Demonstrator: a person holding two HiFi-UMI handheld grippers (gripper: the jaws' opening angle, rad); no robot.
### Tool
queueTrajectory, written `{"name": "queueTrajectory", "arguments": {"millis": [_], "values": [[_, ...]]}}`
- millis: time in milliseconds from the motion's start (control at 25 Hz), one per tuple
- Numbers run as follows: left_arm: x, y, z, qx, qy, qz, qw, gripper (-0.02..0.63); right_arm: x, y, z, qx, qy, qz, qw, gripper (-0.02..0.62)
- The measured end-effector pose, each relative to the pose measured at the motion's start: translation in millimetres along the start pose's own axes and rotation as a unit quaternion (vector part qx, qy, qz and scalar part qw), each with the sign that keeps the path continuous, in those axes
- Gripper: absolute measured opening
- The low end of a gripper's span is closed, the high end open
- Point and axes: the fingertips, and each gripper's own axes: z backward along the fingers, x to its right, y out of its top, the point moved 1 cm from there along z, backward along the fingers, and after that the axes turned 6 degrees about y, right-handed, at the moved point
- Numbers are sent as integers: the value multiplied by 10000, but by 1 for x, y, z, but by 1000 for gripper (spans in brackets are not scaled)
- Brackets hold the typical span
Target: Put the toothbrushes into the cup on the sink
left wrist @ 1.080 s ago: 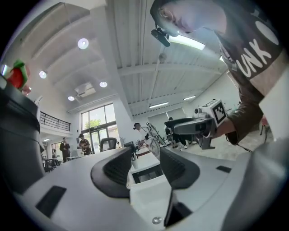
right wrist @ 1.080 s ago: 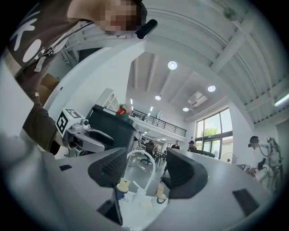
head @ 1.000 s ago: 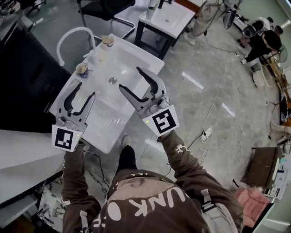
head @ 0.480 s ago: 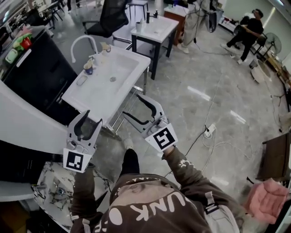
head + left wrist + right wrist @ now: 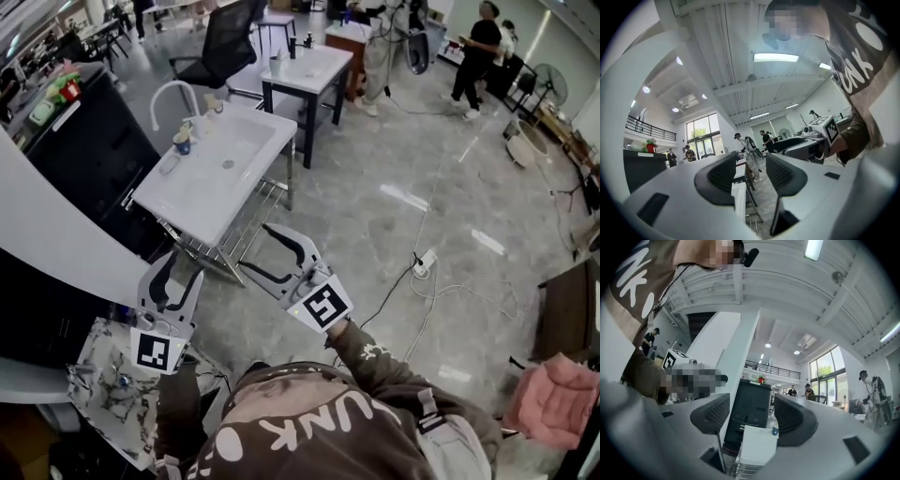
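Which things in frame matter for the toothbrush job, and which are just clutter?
Job:
- sink
- blue cup on its rim, by the faucet
- left gripper and right gripper, both open, empty, short of the sink
- toothbrushes: too small to make out

Lying about:
- office chair
- second white table
- power strip on the floor
- pink cloth

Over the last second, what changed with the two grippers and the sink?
The person backed away: the left gripper and right gripper drew off from above the sink, now clear of it. Nothing grasped or released. Both stay open, empty; the cup stays on the sink.
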Motion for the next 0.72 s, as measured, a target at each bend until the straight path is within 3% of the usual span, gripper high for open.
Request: {"name": "queueTrajectory", "arguments": {"millis": [320, 560, 720], "values": [[-5, 4, 23, 225, 13, 149, 9996, 189, -39, 4, -7, -38, 73, -255, 9996, 290], [-14, 1, 46, 80, -62, 182, 9998, 189, -53, 10, -21, -102, 51, -96, 9999, 287], [-25, 2, 56, 203, -62, 160, 9996, 189, -61, 12, -29, -155, 37, -20, 9999, 270]]}}
